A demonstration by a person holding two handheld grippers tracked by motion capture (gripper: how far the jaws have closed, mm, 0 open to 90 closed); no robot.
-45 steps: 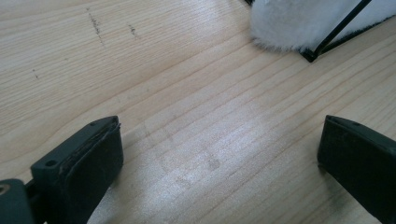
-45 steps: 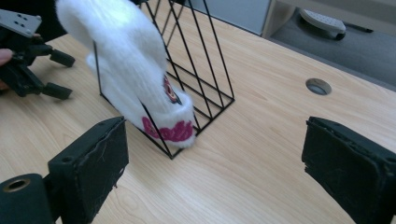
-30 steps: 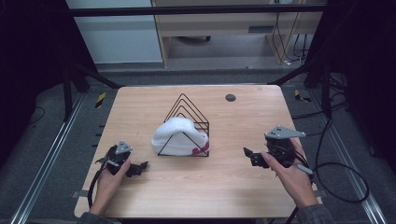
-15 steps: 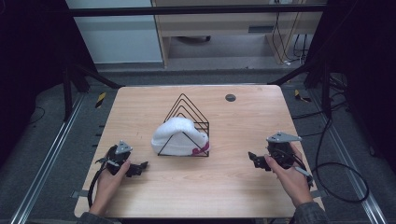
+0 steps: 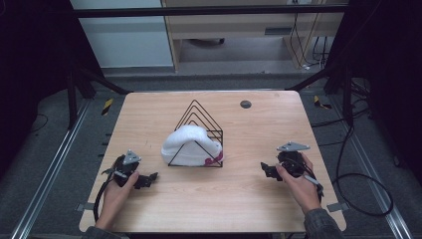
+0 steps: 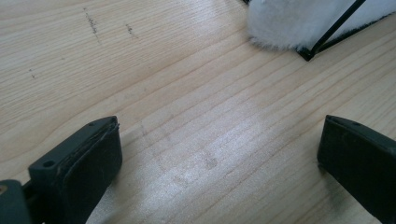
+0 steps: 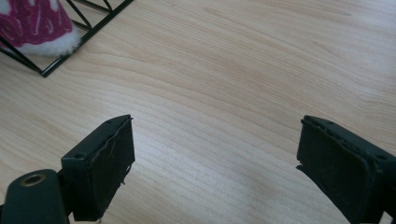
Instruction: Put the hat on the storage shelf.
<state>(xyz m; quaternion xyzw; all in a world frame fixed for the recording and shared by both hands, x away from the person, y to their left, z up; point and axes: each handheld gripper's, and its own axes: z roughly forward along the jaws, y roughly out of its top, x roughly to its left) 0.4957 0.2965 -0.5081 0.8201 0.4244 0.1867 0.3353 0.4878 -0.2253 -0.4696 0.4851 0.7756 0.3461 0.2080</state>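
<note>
A light wooden table (image 5: 249, 199) stands on grey floor (image 5: 54, 164). A beige cabinet (image 5: 239, 25) sits at 12 o'clock. Cables (image 5: 368, 179) lie at 4 o'clock.

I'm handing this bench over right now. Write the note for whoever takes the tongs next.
Left tongs: open, empty, low over the table, left of the wire rack.
Right tongs: open, empty, right of the rack, pointing toward it.
White fluffy hat, with a pink patch at its right end, sits in the rack at mid-table.
Done: nothing gripped yet.
Left: probably reach in and take hold of the hat or rack.
</note>
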